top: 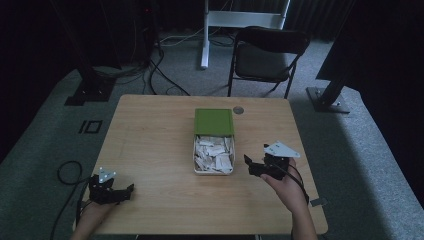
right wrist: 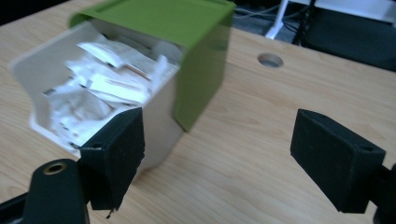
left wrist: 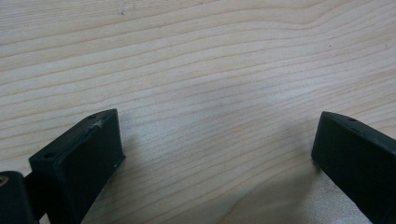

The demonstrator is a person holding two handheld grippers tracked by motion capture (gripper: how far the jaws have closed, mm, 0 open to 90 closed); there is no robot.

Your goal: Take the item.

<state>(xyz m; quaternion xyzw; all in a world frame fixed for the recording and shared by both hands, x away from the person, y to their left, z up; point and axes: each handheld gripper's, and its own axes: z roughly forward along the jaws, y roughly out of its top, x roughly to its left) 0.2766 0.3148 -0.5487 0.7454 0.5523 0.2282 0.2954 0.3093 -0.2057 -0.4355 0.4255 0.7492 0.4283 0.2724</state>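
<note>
- Just ahead of the right gripper, jaws wide and empty: white box of packets, green lid half slid back.
- Left gripper wide, empty, over bare table.
- Nothing grasped yet; all work remains.

A: What stands in your way on the light wooden table?

B: One obstacle: the white rectangular box of paper packets mid-table, its green sliding lid pushed to the far half.

A: And your right gripper?

B: Just beside the box's right wall, jaws wide apart; bare wood lies to its right.

A: Your left gripper?

B: Well apart from the box, open wood between.
</note>
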